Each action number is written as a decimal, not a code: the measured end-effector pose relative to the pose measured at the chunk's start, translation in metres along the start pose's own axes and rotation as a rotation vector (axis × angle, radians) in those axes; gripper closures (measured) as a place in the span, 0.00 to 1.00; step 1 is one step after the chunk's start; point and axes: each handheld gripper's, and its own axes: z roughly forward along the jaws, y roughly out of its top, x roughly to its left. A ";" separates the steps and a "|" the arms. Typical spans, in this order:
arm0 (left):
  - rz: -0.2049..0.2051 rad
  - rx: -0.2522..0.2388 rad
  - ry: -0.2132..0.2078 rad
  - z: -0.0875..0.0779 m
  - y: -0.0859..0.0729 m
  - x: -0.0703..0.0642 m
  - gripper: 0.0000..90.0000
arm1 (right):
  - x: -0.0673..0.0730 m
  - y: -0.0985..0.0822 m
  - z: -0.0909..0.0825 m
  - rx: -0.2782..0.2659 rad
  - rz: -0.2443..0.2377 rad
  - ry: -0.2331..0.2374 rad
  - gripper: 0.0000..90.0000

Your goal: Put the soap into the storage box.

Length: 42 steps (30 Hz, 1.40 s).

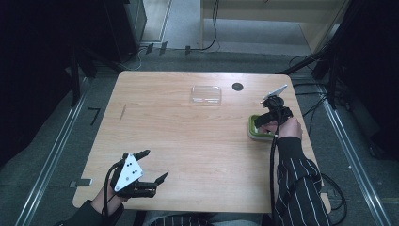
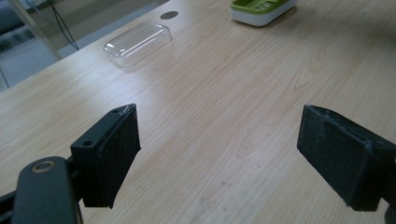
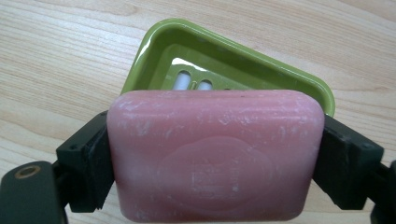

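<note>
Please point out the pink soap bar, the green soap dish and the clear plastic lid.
pink soap bar (image 3: 215, 156), right gripper view, stamped face.
green soap dish (image 3: 154, 44), right gripper view, far-left rim.
clear plastic lid (image 2: 137, 43), left gripper view, top.

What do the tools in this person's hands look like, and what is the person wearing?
Each claw is black with two flat jaws. The left claw carries a white three-cornered plate dotted black; the right claw has one too, and a black cable trails down the arm. The sleeves are dark with thin white stripes.
</note>
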 end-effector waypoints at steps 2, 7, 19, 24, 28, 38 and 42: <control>0.000 0.000 0.000 0.000 0.000 0.000 0.16 | 0.000 0.000 0.001 -0.004 0.003 0.001 0.15; 0.000 0.001 0.001 0.000 0.000 0.000 0.16 | -0.003 0.000 0.003 -0.015 0.025 0.005 0.15; 0.001 0.000 0.000 0.000 0.000 0.000 0.16 | -0.006 0.002 0.010 -0.040 0.085 0.014 0.15; 0.002 0.001 0.001 0.000 0.000 0.000 0.16 | -0.006 0.004 0.014 -0.041 0.093 0.018 0.15; 0.001 0.000 0.002 0.000 0.000 0.000 0.16 | -0.009 0.003 0.014 -0.058 0.105 0.016 0.15; 0.002 0.002 0.002 0.000 0.000 0.000 0.16 | -0.013 0.002 0.020 -0.079 0.144 0.031 0.15; -0.001 -0.001 0.004 0.000 0.000 0.000 0.16 | -0.012 0.003 0.025 -0.068 0.155 0.034 0.15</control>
